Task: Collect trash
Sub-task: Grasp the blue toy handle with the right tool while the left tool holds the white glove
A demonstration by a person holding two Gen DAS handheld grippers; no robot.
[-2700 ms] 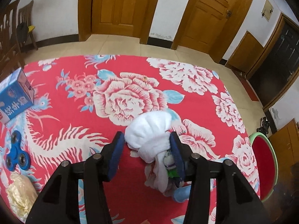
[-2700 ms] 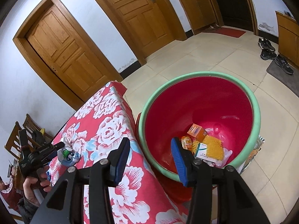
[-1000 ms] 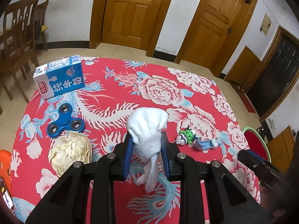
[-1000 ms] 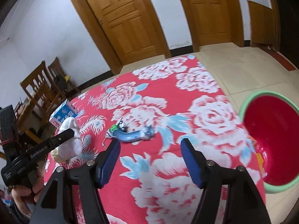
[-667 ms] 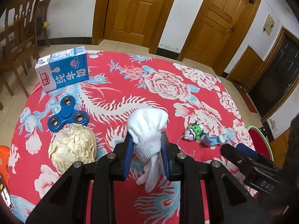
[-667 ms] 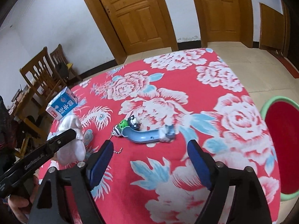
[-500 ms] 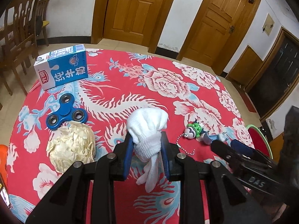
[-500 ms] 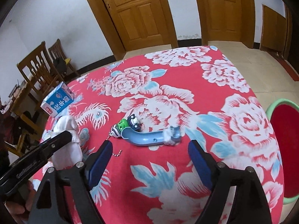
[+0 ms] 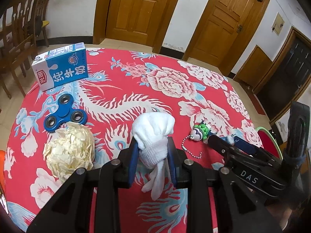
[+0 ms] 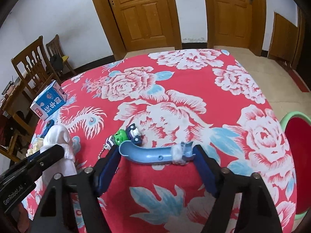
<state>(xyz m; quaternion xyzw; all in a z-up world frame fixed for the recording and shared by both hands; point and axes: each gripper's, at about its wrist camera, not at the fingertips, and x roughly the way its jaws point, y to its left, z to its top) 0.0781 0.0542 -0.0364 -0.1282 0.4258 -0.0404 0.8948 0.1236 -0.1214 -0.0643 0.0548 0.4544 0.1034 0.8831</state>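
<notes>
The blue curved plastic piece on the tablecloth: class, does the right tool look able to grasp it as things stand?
Probably yes. The right tool is open, its fingers flanking both ends of the blue curved piece, with nothing between them. The toy keychain lies just behind it, apart from the fingers.

- Left gripper (image 9: pixel 152 156) clamps a white sock (image 9: pixel 153 134) above the floral-clothed counter (image 9: pixel 120 85).
- Milk carton (image 9: pixel 61 66), blue spinner (image 9: pixel 65 115), crumpled paper ball (image 9: pixel 69 151) lie left.

My left gripper (image 9: pixel 153 161) and right gripper (image 10: pixel 157 168) are black, silver-screwed, with blue pads (image 10: pixel 206 171); white lettering reads "DAS" and "GenRobot.AI".
</notes>
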